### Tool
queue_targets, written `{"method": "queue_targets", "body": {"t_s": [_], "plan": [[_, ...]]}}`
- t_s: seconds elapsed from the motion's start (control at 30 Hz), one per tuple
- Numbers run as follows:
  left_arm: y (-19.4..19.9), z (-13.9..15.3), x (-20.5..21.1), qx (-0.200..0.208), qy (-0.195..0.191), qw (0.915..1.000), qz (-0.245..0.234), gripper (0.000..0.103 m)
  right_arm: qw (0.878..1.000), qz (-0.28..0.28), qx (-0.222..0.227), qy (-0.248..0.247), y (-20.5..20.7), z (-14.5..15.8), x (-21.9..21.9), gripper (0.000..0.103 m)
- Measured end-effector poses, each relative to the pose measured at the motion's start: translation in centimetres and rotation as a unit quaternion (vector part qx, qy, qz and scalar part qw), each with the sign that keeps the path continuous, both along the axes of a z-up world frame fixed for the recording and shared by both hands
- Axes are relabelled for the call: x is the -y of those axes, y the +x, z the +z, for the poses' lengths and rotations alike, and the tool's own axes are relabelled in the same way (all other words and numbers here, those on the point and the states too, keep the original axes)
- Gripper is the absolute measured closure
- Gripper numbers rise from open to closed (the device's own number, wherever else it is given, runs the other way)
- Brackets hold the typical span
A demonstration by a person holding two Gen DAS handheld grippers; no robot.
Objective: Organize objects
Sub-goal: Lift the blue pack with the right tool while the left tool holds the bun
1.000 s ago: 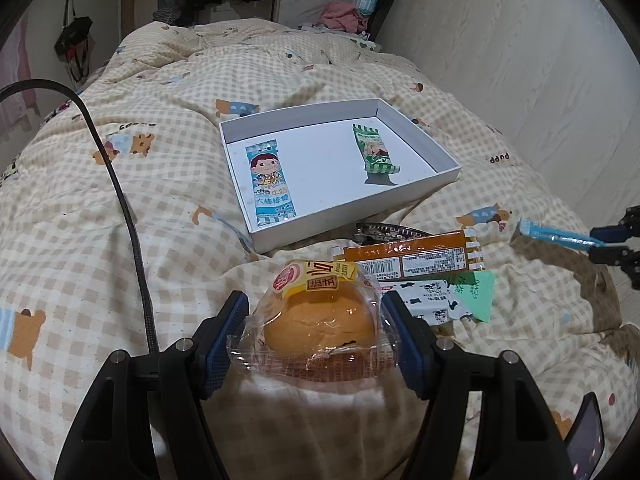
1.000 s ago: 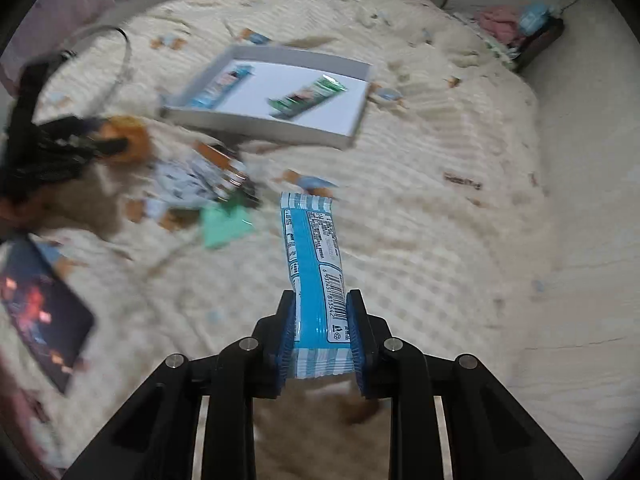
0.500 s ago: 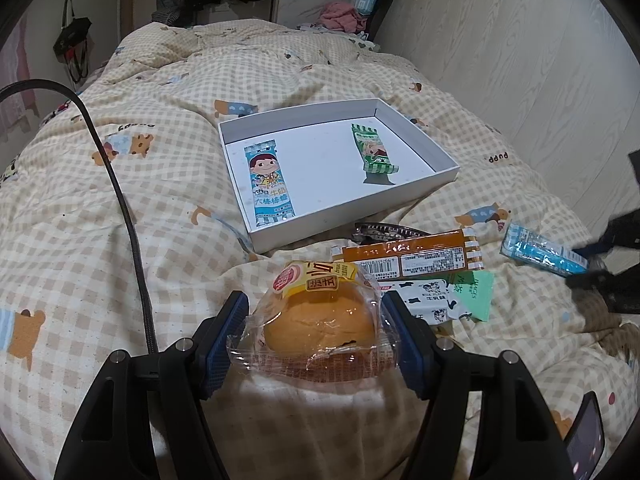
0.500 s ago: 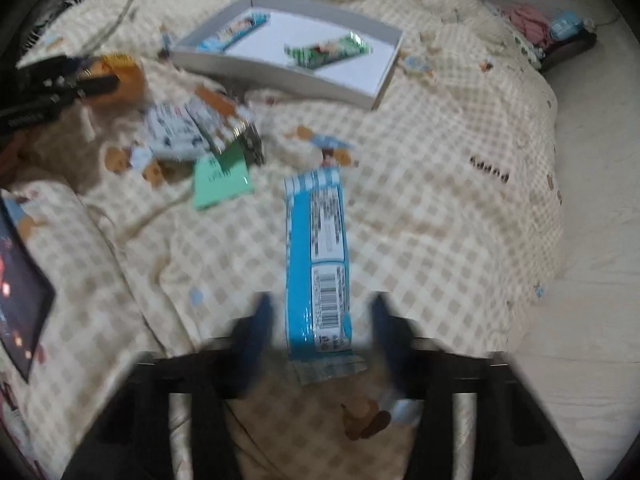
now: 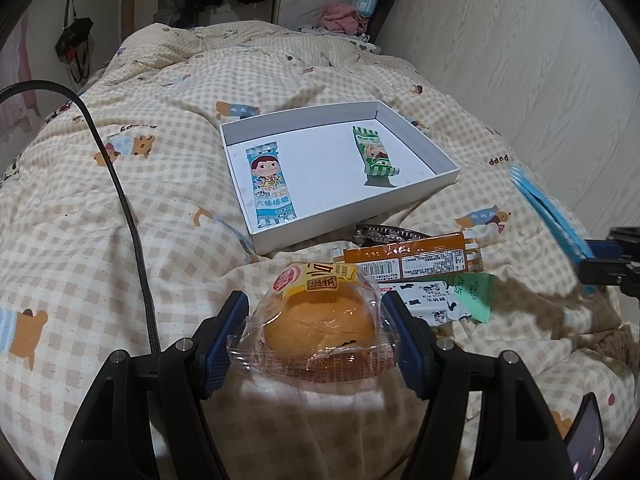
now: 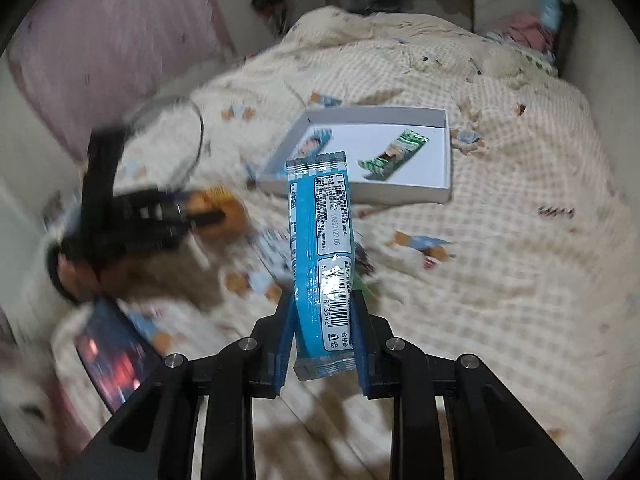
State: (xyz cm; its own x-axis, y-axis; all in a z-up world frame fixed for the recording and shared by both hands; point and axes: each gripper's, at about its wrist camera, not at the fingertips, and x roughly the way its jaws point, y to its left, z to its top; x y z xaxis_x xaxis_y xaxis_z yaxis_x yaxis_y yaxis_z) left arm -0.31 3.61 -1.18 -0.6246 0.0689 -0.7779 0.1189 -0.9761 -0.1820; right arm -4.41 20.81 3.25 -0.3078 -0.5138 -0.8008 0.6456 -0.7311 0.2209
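My left gripper point(image 5: 314, 320) is shut on a wrapped orange bun point(image 5: 320, 322) with a yellow label, held low over the checked quilt. Beyond it lies a white shallow box point(image 5: 344, 216) holding a blue cartoon snack bar point(image 5: 270, 188) and a green snack bar point(image 5: 374, 152). My right gripper point(image 6: 322, 320) is shut on a long blue wrapper bar point(image 6: 320, 248), which points up toward the white box point(image 6: 400, 194). In the left wrist view that blue bar point(image 5: 552, 216) and right gripper point(image 5: 608, 264) show at the right edge. In the right wrist view the left gripper point(image 6: 208, 216) is blurred.
Loose packets lie in front of the box: an orange bar point(image 5: 412, 260), a cow-print packet point(image 5: 432, 300) and a green card point(image 5: 474, 296). A black cable point(image 5: 128, 208) crosses the quilt at left. A phone point(image 6: 112, 356) lies near the front. A wall runs along the right.
The right gripper swung round with the blue bar, which now points at the white box. The left gripper and its bun stayed still.
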Motion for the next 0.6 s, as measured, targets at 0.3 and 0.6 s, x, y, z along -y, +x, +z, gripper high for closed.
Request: {"method": "queue_targets", "body": {"t_s": [0.3, 0.6], "plan": [[0.0, -0.1, 0.0, 0.003, -0.005, 1.0000, -0.002, 0.031, 0.995, -0.070, -0.001, -0.070, -0.4, -5.6, 0.7, 0.075], [0.1, 0.0, -0.2, 0.001, -0.012, 0.9999, -0.002, 0.031, 0.994, -0.061, 0.021, -0.086, -1.0, -5.7, 0.8, 0.075]]}}
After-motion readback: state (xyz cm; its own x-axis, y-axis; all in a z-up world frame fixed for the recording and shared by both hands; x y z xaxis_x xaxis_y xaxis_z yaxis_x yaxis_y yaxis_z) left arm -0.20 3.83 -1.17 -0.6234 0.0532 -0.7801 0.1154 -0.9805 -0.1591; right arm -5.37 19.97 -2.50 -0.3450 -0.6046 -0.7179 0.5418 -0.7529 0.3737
